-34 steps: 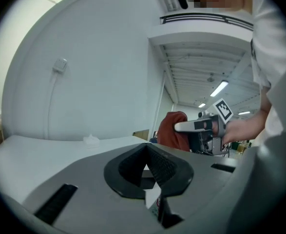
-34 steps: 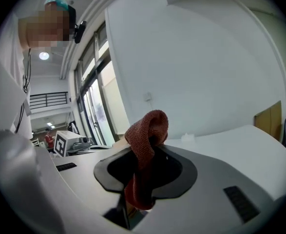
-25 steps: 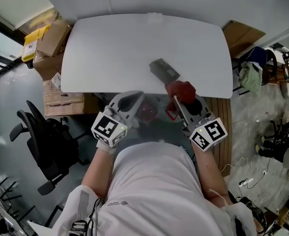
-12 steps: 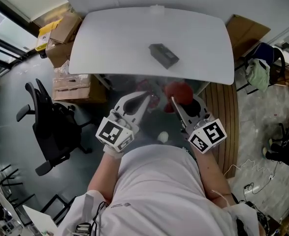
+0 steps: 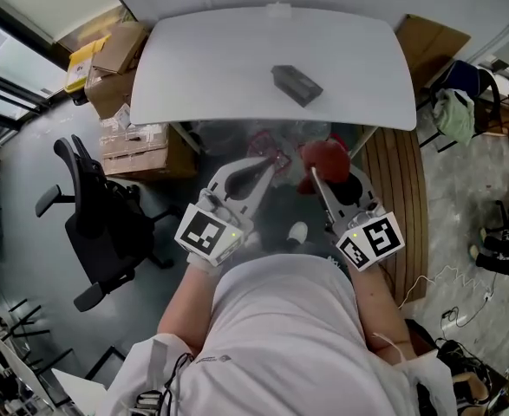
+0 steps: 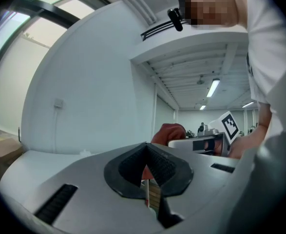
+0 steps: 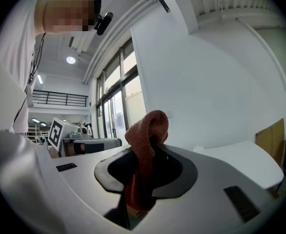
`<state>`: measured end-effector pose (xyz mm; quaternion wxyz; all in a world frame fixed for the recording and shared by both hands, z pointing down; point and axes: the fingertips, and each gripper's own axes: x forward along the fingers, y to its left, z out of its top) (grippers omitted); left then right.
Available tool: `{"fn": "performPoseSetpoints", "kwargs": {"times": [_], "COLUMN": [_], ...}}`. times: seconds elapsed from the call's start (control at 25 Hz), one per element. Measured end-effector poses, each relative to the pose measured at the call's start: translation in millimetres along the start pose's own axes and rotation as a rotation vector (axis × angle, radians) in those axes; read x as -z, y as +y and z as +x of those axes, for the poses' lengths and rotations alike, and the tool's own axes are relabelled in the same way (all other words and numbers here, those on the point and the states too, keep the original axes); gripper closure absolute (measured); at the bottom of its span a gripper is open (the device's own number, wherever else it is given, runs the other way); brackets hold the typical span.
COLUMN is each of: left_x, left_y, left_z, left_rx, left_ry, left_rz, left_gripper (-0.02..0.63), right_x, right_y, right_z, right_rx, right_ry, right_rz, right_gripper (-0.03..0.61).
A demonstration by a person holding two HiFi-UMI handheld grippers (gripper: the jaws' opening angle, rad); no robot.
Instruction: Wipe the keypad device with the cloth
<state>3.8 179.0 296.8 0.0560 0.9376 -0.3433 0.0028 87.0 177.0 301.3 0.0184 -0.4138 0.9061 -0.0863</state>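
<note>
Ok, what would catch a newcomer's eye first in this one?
The red cloth clamped in the jaws of the right gripper stands out, held short of the near edge of the white table. The dark keypad device lies untouched on it, and the left gripper is shut and empty.

keypad device (image 5: 296,85): lies on the surface (image 5: 237,68); its keys are too small to tell from the head view.
cloth (image 7: 147,130): off the surface's near edge; its lower end is buried between the closed jaws of the right tongs (image 5: 316,178).
reddish tangle (image 5: 272,159): just below the surface's near edge, too blurred to tell what it is.
cardboard boxes (image 5: 120,141): at the surface's left side, partly out of sight under it.
cardboard sheet (image 5: 432,42): at the surface's far right corner, one edge hidden behind it.
</note>
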Motion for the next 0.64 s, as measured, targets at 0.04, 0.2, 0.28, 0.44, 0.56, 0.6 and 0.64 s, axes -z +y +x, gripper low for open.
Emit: {"fn": "performPoseSetpoints", "kwargs": {"times": [0.04,0.2,0.28,0.44,0.56,0.6,0.64], "left_x": [2,5,4,0,3,4,6], "left_y": [-2,-9,-8,-6,-2,-2,-1], "left_z": [-3,-13,-18,-23,-24,-25,-25], "left_rx": [0.014,0.061,0.069,0.079,0.056,0.05,0.046], "left_ry": [0.018,0.035,0.028,0.0,-0.002,-0.002,-0.003], "left_rz": [0.001,-0.014,-0.021,-0.009,0.019,0.025,0.03], "left_gripper": [0.604,0.604,0.604,0.604,0.604,0.604,0.604], "right_x": [1,3,3,3,4,4,4], "right_y": [4,23,29,37,40,41,41], "right_z": [1,5,6,9,11,12,12], "right_rx": [0.006,0.013,0.015,0.025,0.024,0.025,0.026], "right_ry": [0.002,0.006,0.008,0.013,0.013,0.013,0.012], "right_rz": [-0.003,-0.025,-0.034,-0.041,-0.054,-0.056,-0.057], "right_gripper": [0.482,0.482,0.482,0.482,0.482,0.482,0.482]}}
